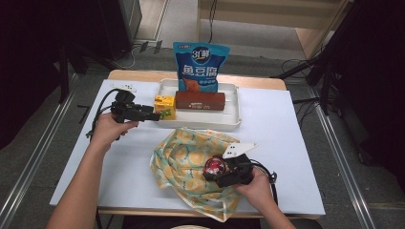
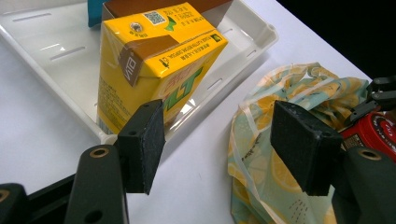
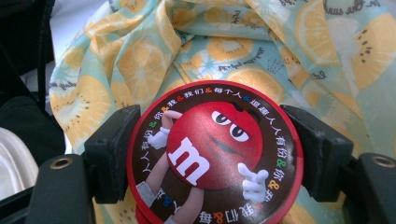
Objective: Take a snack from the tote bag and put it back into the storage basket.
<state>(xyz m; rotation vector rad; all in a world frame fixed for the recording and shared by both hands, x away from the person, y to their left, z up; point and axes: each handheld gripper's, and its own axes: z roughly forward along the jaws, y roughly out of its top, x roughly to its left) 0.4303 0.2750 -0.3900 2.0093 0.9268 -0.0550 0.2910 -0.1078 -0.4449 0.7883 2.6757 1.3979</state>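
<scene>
Right gripper (image 3: pixel 212 156) clamps round red candy tin (image 3: pixel 215 151) over lemon-print bag (image 1: pixel 191 162); smooth rim may slip. Left gripper (image 2: pixel 217 140) open near yellow juice carton (image 2: pixel 149 65) in white tray (image 2: pixel 51 51), might knock it over.

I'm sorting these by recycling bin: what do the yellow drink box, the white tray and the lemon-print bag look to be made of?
Yellow drink box: coated paperboard, glossy, judging by its folded, glued top flap and a foil-covered straw hole.
White tray: moulded plastic, smooth and slightly shiny, with rounded rim and pressed slots.
Lemon-print bag: soft woven fabric, matte, judging by its crumpled folds; possibly a thin coated textile.
</scene>
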